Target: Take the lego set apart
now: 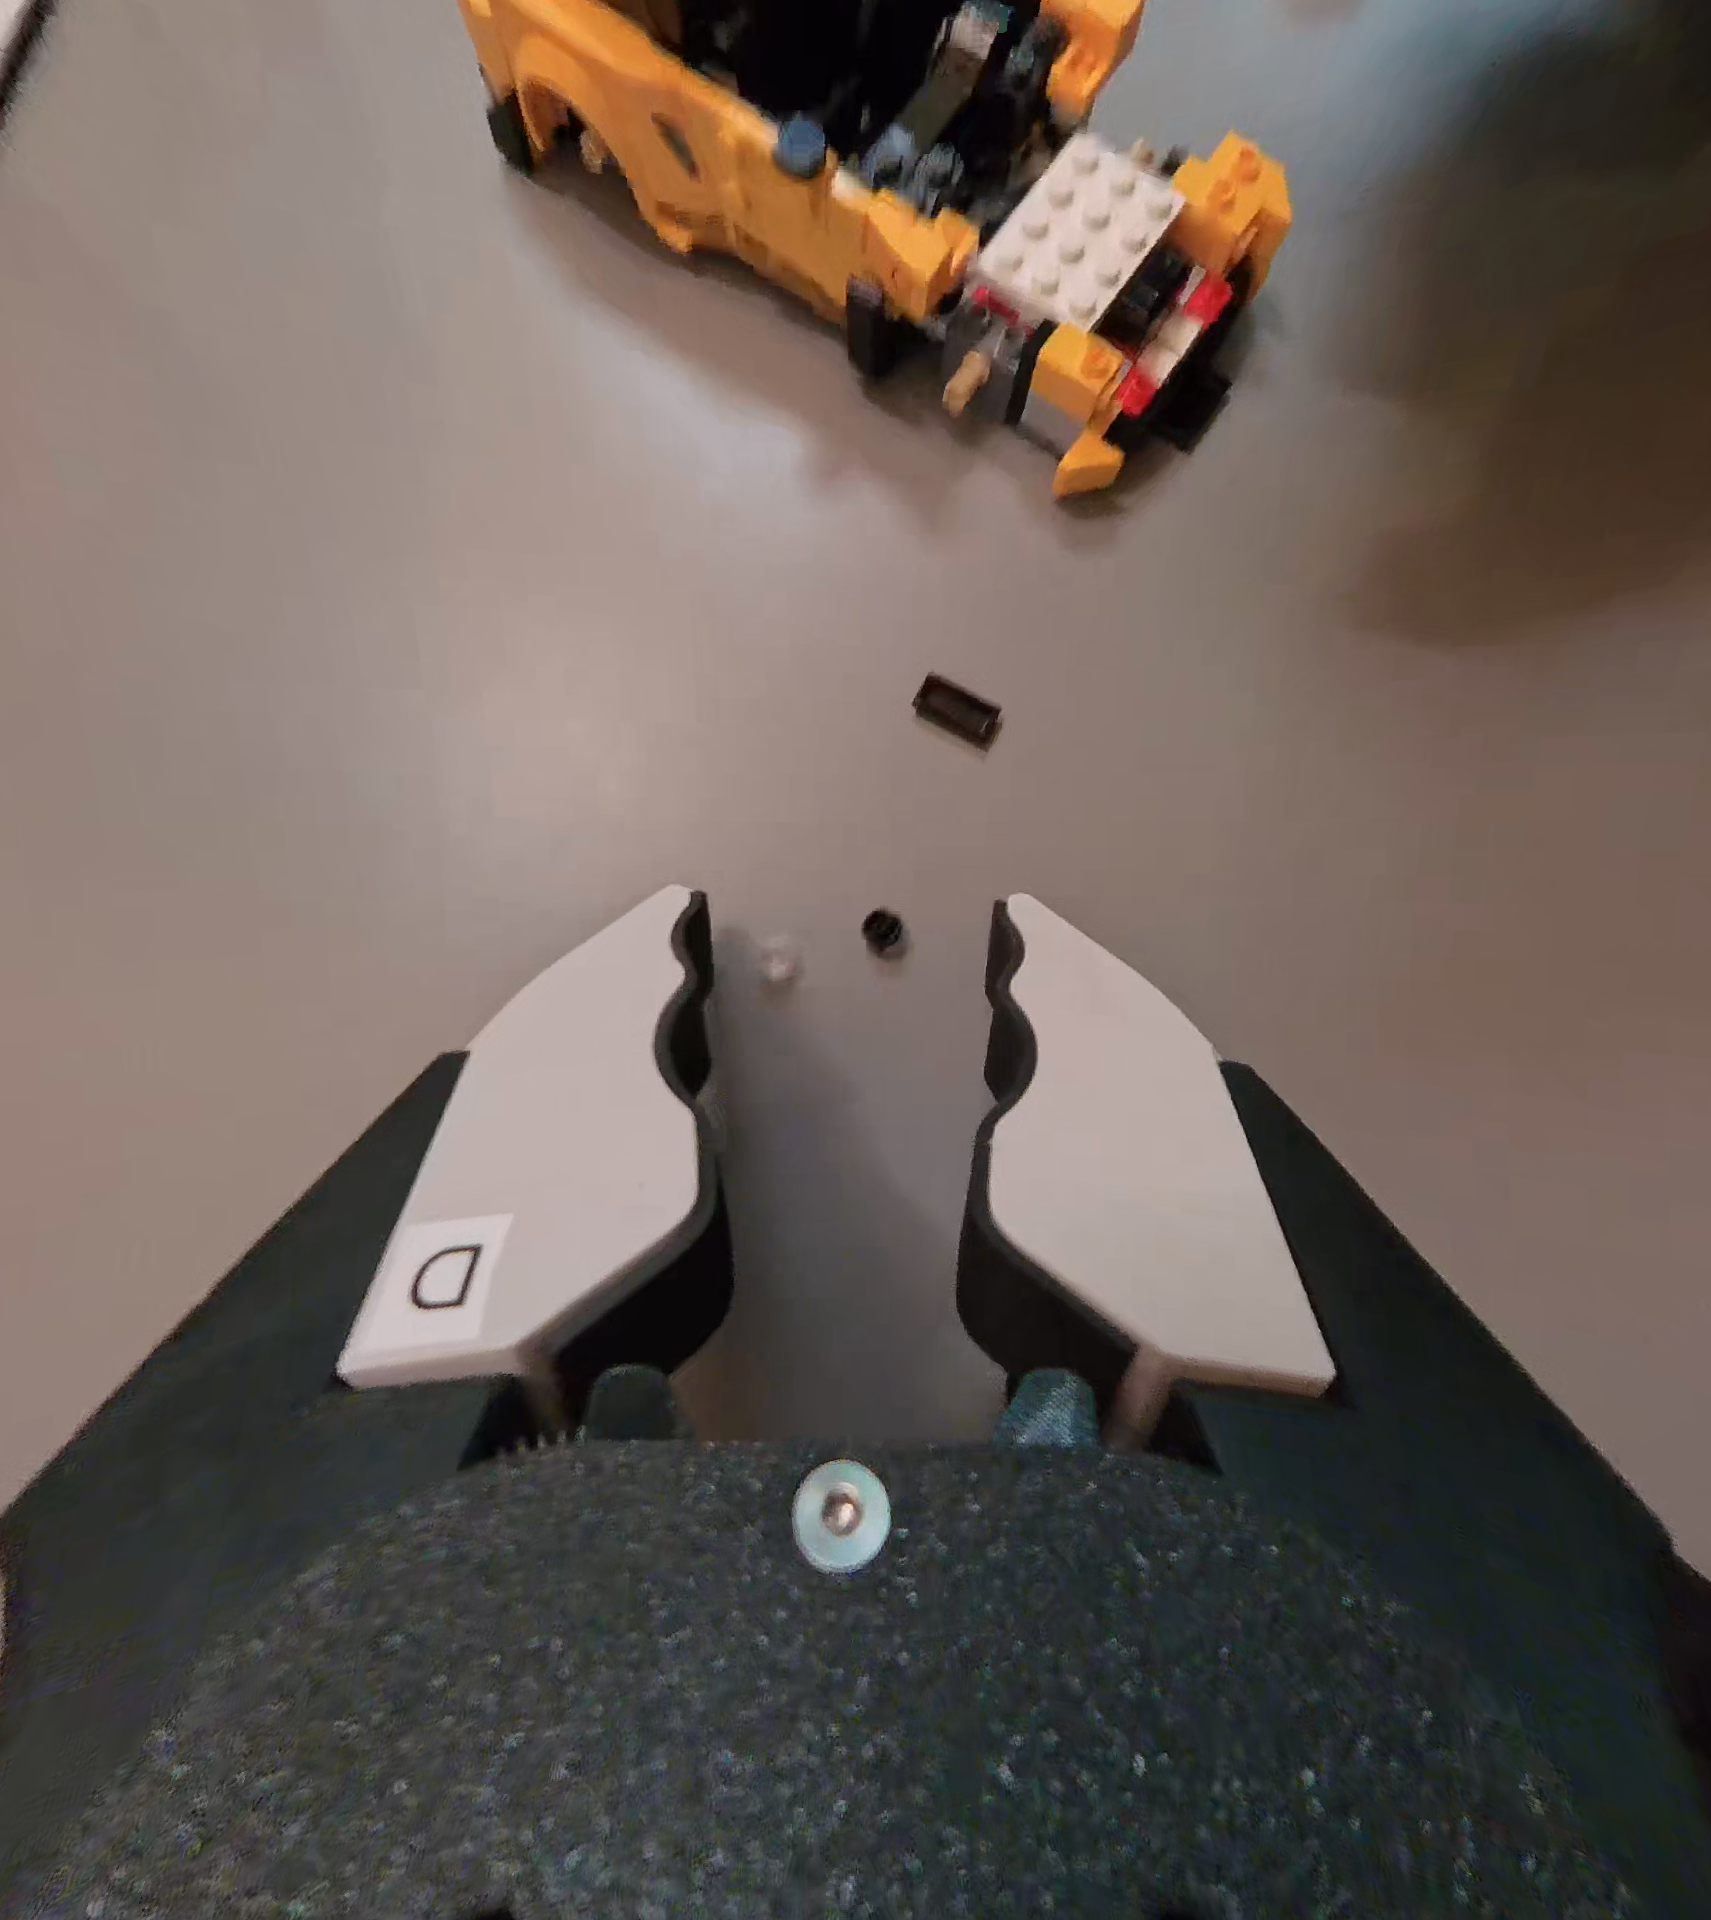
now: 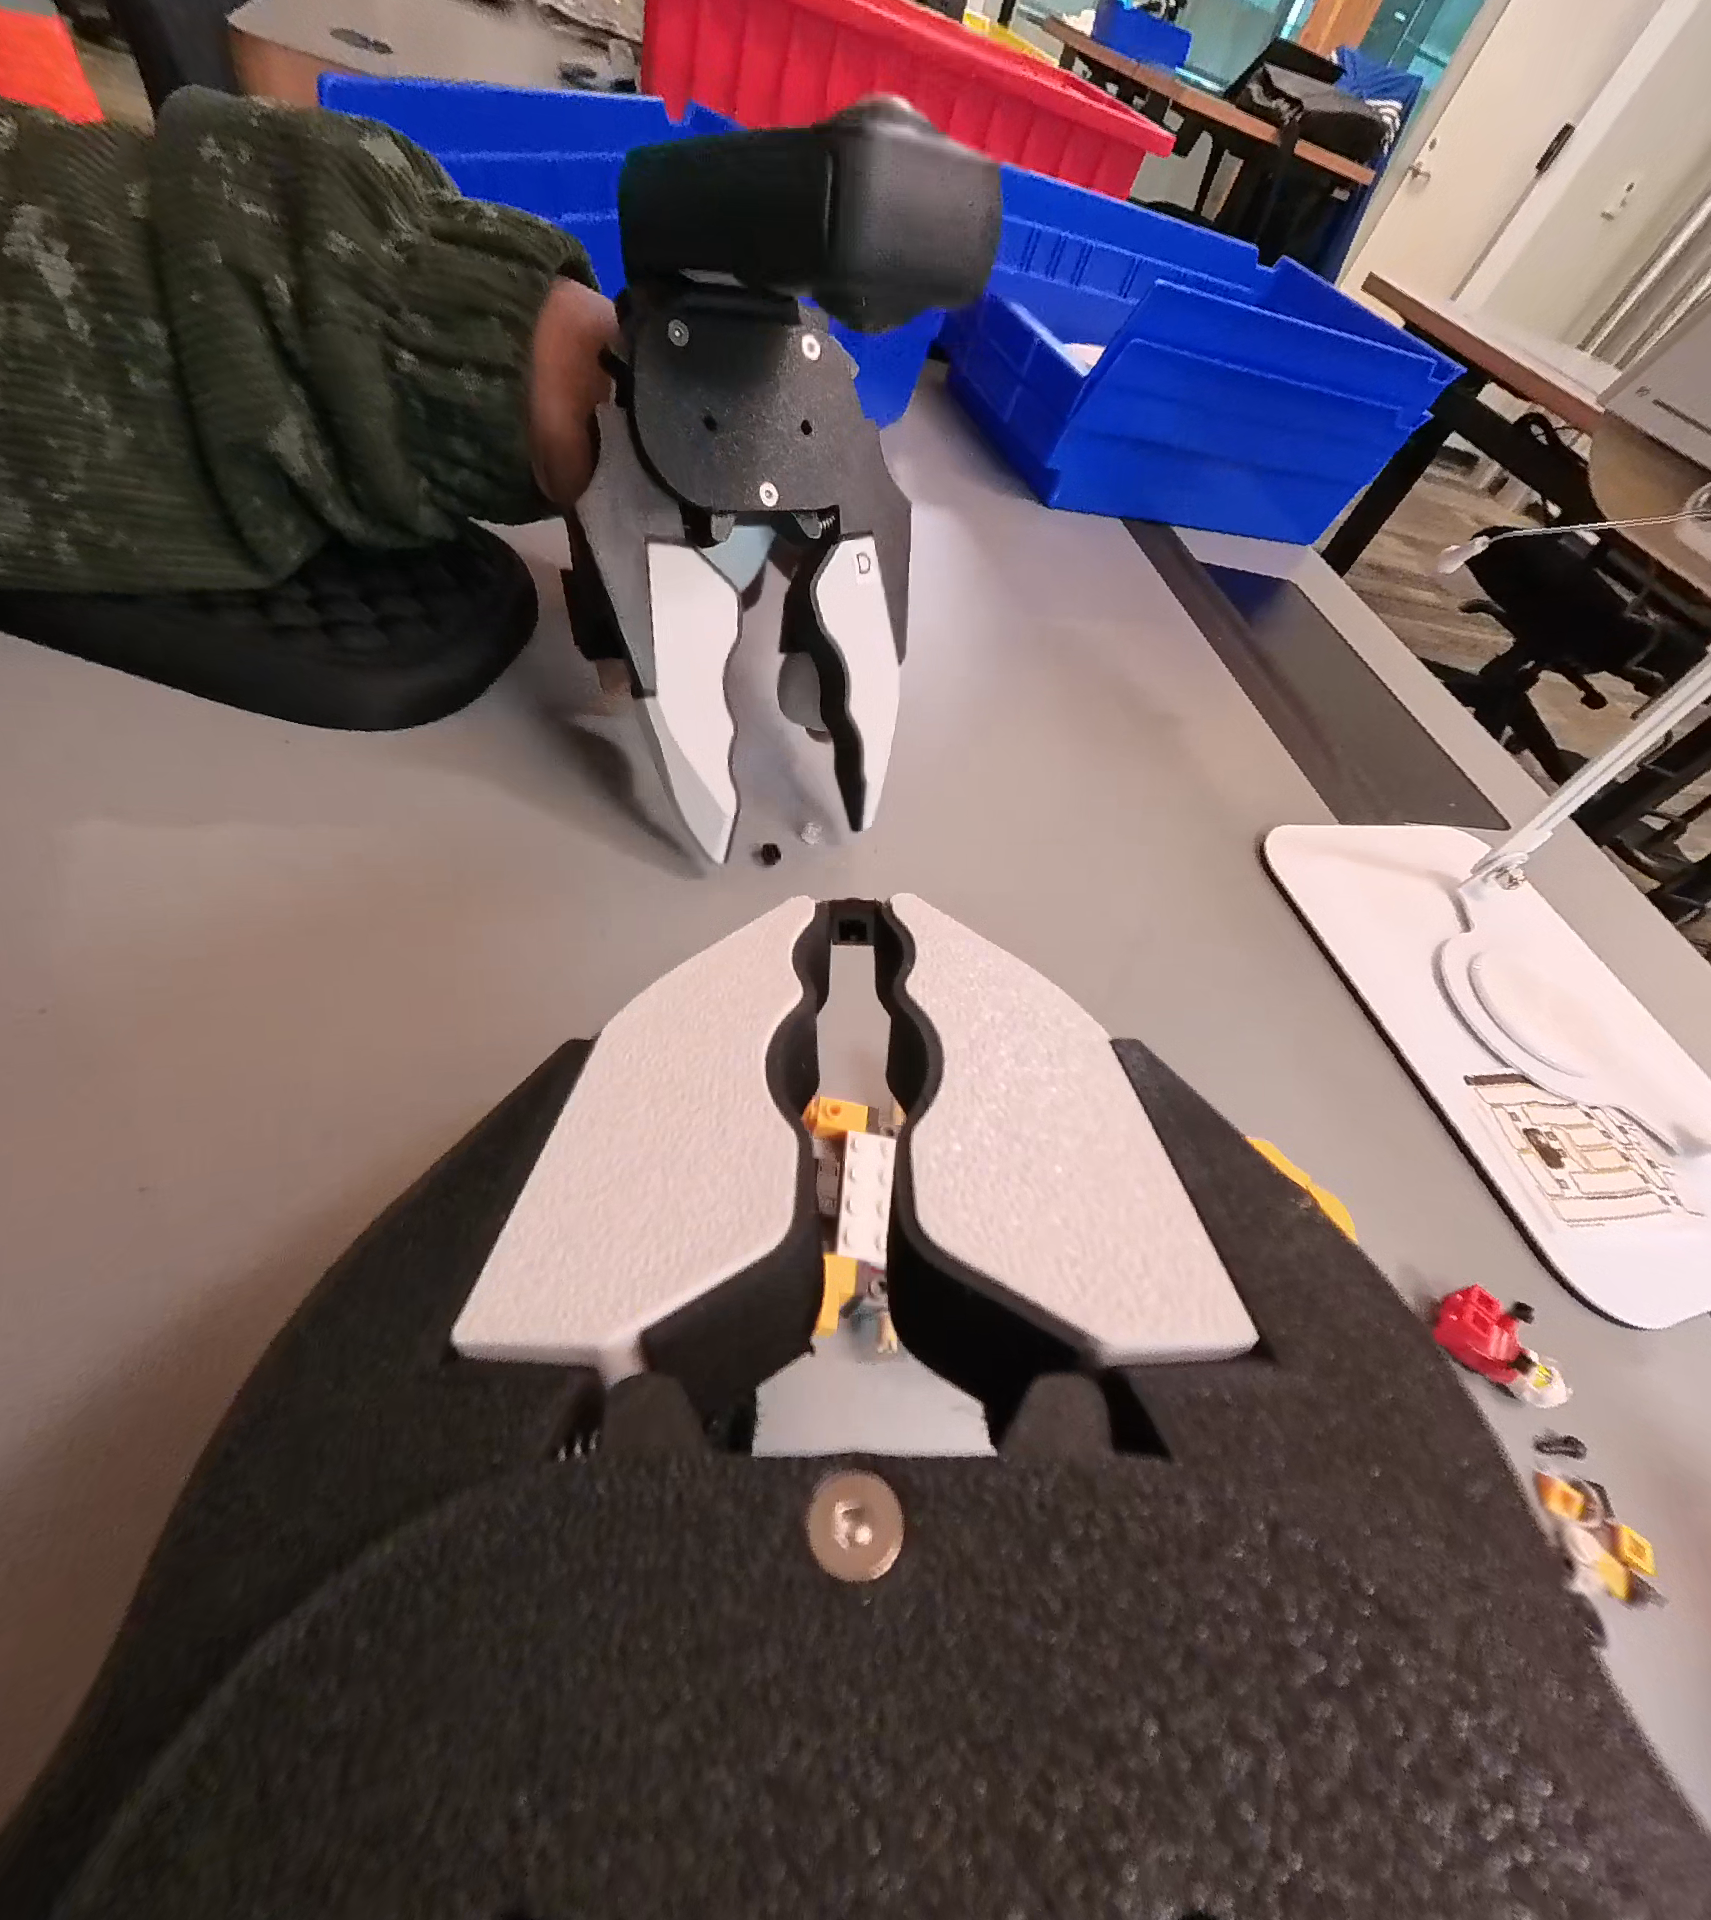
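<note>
The left tool [image 1: 849,925] is wide open over two tiny bits, one black [image 1: 883,931], one clear [image 1: 777,956]. The right tool [image 2: 852,914] pinches a small black piece [image 2: 852,924]. The yellow lego car [image 1: 892,197] sits ahead on bare grey tabletop [image 1: 311,623], far from its edge.

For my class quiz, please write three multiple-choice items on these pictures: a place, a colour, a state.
1. Where is the small black round piece? A in a cup; B on the table between the fingers of the left hand-held gripper; C on a shelf.
2. What colour is the studded plate on the lego model? A green; B whitish; C blue.
3. How is the left hand-held gripper? A open, empty; B shut on a brick; C shut, empty.
Key: B, it lies on bare table there; B, its studs look pale; A, a wide gap holds nothing.
</note>
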{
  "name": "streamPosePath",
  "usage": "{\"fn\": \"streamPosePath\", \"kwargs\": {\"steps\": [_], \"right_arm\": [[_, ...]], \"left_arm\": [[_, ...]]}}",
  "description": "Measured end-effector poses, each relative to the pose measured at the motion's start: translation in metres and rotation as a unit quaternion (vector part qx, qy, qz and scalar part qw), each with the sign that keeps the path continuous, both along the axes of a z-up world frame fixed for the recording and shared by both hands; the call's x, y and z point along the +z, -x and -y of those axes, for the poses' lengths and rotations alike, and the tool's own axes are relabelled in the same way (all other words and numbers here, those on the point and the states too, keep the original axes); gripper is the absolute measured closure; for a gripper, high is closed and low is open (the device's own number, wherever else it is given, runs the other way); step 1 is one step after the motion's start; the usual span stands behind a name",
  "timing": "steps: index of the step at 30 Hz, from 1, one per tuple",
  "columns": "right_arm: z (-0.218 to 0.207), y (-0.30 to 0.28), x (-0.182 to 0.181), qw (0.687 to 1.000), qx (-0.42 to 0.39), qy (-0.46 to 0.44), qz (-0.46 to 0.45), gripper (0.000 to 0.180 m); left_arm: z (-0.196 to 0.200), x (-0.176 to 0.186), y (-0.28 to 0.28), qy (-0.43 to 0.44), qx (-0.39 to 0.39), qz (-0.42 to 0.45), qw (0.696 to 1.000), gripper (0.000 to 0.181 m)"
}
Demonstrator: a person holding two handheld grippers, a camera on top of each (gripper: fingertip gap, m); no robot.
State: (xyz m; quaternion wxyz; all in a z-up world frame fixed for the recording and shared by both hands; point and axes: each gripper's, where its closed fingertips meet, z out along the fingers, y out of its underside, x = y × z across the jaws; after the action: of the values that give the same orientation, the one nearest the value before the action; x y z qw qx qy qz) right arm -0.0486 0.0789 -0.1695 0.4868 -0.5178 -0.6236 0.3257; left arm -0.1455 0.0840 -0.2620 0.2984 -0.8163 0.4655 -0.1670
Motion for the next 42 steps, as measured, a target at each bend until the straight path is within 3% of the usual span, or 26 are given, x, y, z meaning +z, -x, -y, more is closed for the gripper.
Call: {"fn": "streamPosePath", "kwargs": {"steps": [5, 8, 13, 18, 24, 27, 31, 33, 37, 42], "right_arm": [[0.005, 0.004, 0.007, 0.999, 0.011, 0.012, -0.032, 0.172], [0.015, 0.007, 0.013, 0.998, 0.033, -0.002, -0.057, 0.172], [0.030, 0.009, 0.023, 0.994, 0.068, -0.011, -0.088, 0.172], [0.043, 0.011, 0.018, 0.992, 0.099, -0.027, -0.079, 0.172], [0.047, 0.012, 0.014, 0.991, 0.105, -0.046, -0.068, 0.172], [0.039, 0.013, 0.008, 0.994, 0.085, -0.053, -0.046, 0.171], [0.013, 0.005, 0.013, 0.997, 0.025, -0.041, -0.053, 0.171], [-0.001, -0.001, 0.018, 0.997, -0.003, -0.035, -0.064, 0.171], [-0.032, -0.017, 0.041, 0.989, -0.079, -0.035, -0.121, 0.170], [-0.076, -0.058, 0.076, 0.956, -0.198, -0.033, -0.213, 0.171]], "left_arm": [[0.012, 0.060, -0.044, -0.010, -0.046, 0.204, 0.978, 0.155], [0.023, 0.087, -0.067, 0.035, -0.074, 0.322, 0.943, 0.151], [0.038, 0.108, -0.086, 0.091, -0.113, 0.416, 0.898, 0.154], [0.044, 0.108, -0.091, 0.131, -0.124, 0.435, 0.882, 0.159], [0.053, 0.103, -0.095, 0.151, -0.145, 0.418, 0.884, 0.174], [0.047, 0.096, -0.088, 0.127, -0.129, 0.380, 0.907, 0.175], [0.006, 0.067, -0.034, 0.041, -0.002, 0.239, 0.970, 0.175], [-0.013, 0.046, 0.002, 0.013, 0.077, 0.152, 0.985, 0.175], [-0.028, 0.008, 0.048, -0.001, 0.152, 0.014, 0.988, 0.175], [-0.031, -0.004, 0.055, -0.011, 0.156, -0.030, 0.987, 0.159]]}}
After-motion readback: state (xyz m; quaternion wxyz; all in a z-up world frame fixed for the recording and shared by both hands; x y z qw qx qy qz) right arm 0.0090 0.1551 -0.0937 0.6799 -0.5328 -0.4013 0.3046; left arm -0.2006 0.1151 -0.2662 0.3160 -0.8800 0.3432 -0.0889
